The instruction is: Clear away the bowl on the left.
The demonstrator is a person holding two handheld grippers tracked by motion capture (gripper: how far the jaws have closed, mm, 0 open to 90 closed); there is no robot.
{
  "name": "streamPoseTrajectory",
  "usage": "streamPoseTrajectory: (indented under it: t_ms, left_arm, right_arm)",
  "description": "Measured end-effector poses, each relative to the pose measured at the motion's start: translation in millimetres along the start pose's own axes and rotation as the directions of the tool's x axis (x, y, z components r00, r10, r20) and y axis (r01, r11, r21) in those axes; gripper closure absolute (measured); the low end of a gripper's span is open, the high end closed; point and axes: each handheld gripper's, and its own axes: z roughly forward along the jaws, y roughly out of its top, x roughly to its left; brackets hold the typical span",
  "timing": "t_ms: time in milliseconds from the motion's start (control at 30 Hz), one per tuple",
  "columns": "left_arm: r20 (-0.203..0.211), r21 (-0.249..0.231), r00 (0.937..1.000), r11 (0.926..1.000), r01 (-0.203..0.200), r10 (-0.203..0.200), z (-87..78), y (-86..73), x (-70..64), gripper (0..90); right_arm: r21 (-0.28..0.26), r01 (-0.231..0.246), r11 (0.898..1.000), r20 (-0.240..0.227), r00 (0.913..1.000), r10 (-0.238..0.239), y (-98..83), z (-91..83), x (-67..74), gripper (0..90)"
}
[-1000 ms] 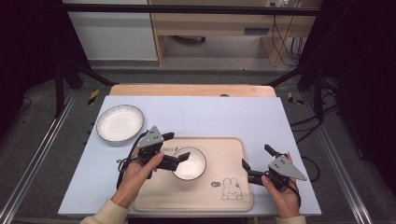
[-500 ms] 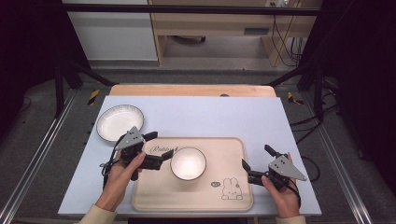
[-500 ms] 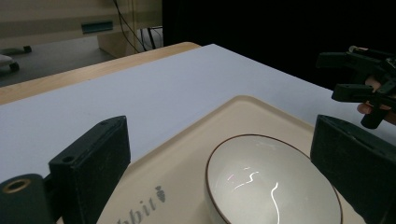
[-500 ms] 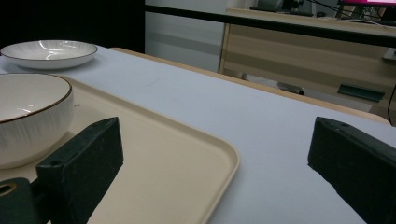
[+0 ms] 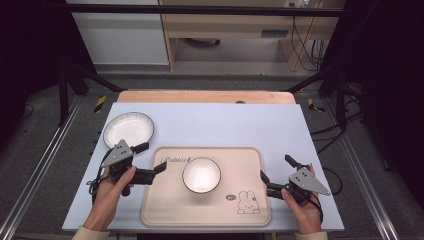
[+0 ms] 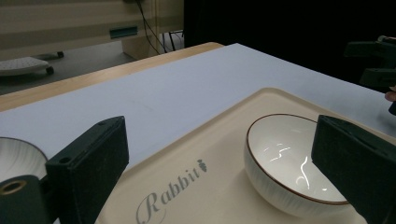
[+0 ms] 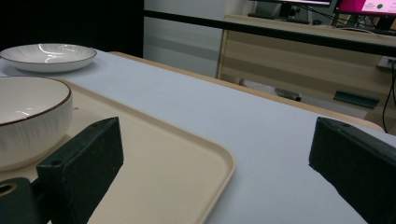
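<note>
From above, a cream tray (image 5: pixel 205 215) printed with a rabbit lay on a pale blue table (image 5: pixel 225 120). A white bowl (image 5: pixel 201 175) with a brown rim stood upright near the tray's middle. A white plate (image 5: pixel 128 130) sat off the tray, beyond its far left corner. The left gripper (image 5: pixel 150 161) hung over the tray's left edge, jaws spread wide and holding nothing, the bowl well apart to its right. The right gripper (image 5: pixel 276 174) rested at the tray's right edge, jaws likewise wide and empty.

In the left gripper view, the bowl (image 6: pixel 292 163) sat on the tray just ahead, partly behind the right-hand jaw; the plate (image 6: pixel 16 156) showed at the left edge. The next pick was probably the plate, though that was hard to judge. To do it well, the jaws should turn away from the tray and close over the plate's rim.

In the right gripper view, the tray's corner (image 7: pixel 205 163) lay between the open jaws, with the bowl (image 7: pixel 32 119) on the tray at left and the plate (image 7: pixel 49 56) beyond it.
</note>
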Motion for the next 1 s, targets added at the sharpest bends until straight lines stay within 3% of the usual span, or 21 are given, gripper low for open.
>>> streamPoseTrajectory:
  t_ms: [533,767,1000]
  left_arm:
    - [-0.098,-0.050,0.9943,0.9981,0.035,-0.040,-35.6,-10.1,28.5,4.0]
    - [-0.141,-0.066,0.9887,0.9969,0.043,-0.052,-50.1,-13.0,42.8,4.1]
    - [-0.160,-0.081,0.9850,0.9953,0.052,-0.064,-59.3,-16.8,51.7,4.1]
  right_arm:
    - [-0.013,0.006,1.000,0.005,1.0000,-0.006,0.8,-1.1,-0.6,3.2]
    - [-0.013,0.007,1.000,0.003,1.0000,-0.007,0.8,-1.1,-0.7,3.3]
    - [-0.015,0.005,1.000,0.003,1.0000,-0.005,0.9,-1.4,-0.7,3.3]
